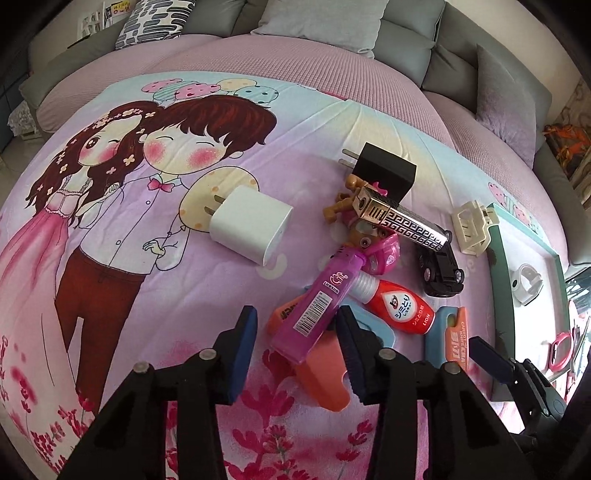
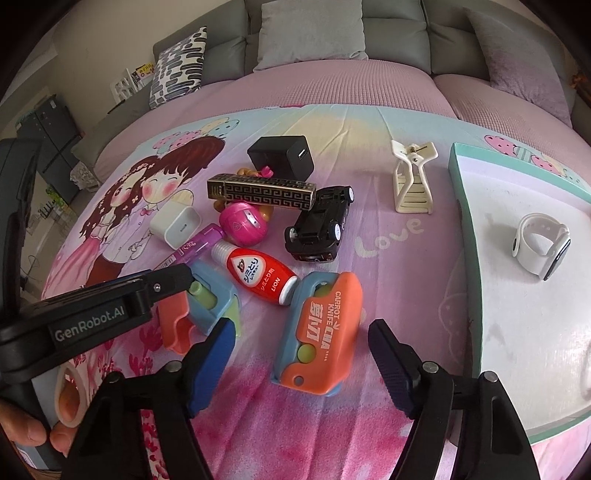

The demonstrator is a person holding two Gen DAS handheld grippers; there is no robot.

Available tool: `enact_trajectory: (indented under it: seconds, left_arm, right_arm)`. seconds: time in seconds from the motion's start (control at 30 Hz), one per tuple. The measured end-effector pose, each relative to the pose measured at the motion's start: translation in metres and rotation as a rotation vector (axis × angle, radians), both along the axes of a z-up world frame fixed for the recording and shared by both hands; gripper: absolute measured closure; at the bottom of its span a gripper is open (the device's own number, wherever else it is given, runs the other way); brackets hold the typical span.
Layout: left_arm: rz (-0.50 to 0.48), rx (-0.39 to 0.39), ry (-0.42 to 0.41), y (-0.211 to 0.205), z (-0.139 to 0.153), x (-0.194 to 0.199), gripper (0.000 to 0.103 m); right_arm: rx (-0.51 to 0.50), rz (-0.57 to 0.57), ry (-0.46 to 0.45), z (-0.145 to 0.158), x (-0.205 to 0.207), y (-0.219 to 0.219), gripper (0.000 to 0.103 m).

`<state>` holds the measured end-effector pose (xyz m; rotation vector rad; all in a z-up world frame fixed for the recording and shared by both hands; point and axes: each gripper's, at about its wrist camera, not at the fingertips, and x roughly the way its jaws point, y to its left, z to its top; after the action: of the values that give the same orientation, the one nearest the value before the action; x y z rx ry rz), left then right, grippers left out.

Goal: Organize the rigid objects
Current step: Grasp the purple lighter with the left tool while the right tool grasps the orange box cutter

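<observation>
A pile of small items lies on a cartoon-print blanket (image 1: 110, 221). My left gripper (image 1: 295, 325) is open, its fingers on either side of the lower end of a purple lighter (image 1: 321, 299), apart from it. My right gripper (image 2: 301, 343) is open around an orange and blue carrot knife (image 2: 317, 332). A second carrot knife (image 2: 195, 306) lies to its left, partly under the left gripper. The pile also holds a red LION bottle (image 2: 260, 275), a gold patterned lighter (image 2: 262, 192), a black toy car (image 2: 321, 225), a pink toy ball (image 2: 242, 223), a white charger (image 1: 251, 223) and a black charger (image 2: 282, 155).
A teal-rimmed white tray (image 2: 465, 206) at the right holds a white smartwatch (image 2: 539, 245). A cream hair claw clip (image 2: 412, 181) lies between pile and tray. Grey sofa cushions (image 2: 314, 33) and a patterned pillow (image 2: 177, 66) stand behind.
</observation>
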<state>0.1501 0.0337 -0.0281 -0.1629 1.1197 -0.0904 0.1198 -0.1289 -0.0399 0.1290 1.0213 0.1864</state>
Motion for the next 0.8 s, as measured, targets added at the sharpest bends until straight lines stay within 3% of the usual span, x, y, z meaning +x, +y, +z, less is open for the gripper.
enact_trajectory:
  seconds: [0.27, 0.43, 0.8]
  left_arm:
    - [-0.068, 0.039, -0.008, -0.005, 0.001, 0.011, 0.060]
    - [-0.133, 0.106, -0.027, -0.015, 0.001, 0.024, 0.060]
    - [-0.195, 0.135, -0.031, -0.028, -0.003, 0.042, 0.058]
  right_arm:
    - [-0.035, -0.019, 0.020, -0.006, 0.002, -0.003, 0.050]
    - [-0.033, -0.017, 0.022, -0.007, 0.002, -0.005, 0.053]
    - [-0.032, -0.010, 0.022, -0.008, 0.002, -0.005, 0.054]
